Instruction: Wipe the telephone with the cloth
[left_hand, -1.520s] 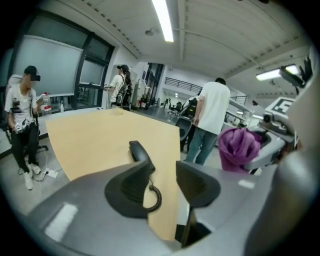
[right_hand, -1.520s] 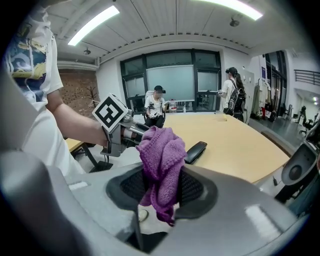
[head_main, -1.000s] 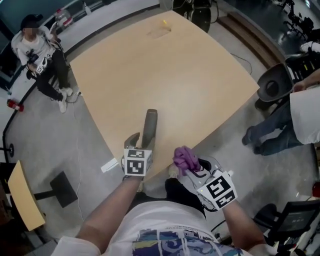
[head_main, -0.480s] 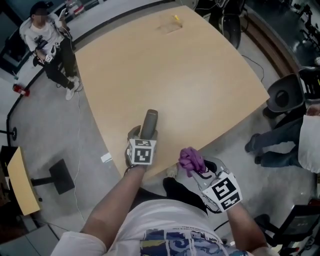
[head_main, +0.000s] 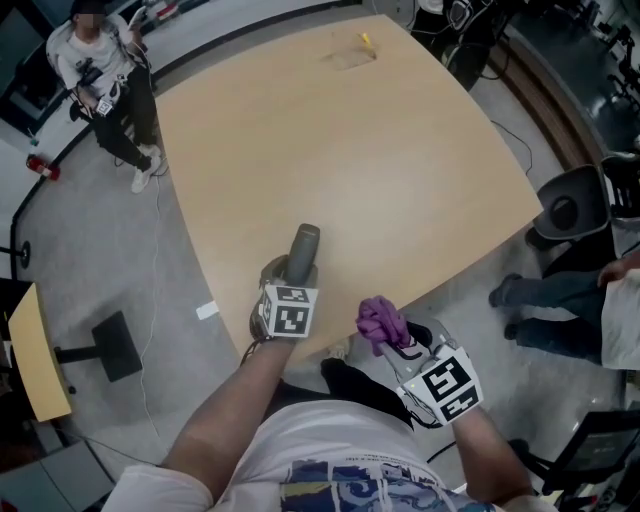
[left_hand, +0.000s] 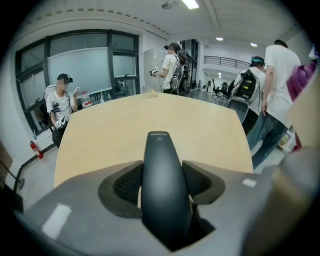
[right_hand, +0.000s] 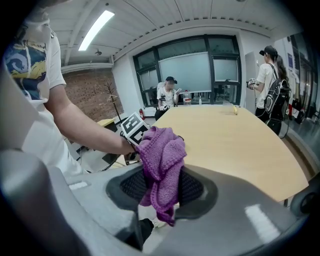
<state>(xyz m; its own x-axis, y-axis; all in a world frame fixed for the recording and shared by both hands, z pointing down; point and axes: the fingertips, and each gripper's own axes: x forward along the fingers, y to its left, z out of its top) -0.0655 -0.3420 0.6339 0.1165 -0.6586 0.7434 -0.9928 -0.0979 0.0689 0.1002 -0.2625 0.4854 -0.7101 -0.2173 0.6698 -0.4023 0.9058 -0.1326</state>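
A dark grey telephone handset points away from me over the near edge of the wooden table. My left gripper is shut on it; its jaws have just been closing, and the handset fills the space between the pads. My right gripper hangs off the table's near edge, close to my body and to the right of the left one. It is shut on a bunched purple cloth, which sticks up from the jaws. In the right gripper view the cloth hangs over both pads.
A small yellow thing lies at the table's far end. A seated person is at the far left, a black chair and a standing person at the right. A small side desk stands at the left.
My left gripper has sunk a little toward the tabletop with the handset in it. My right gripper has shifted slightly, still holding the cloth. My head view has drifted.
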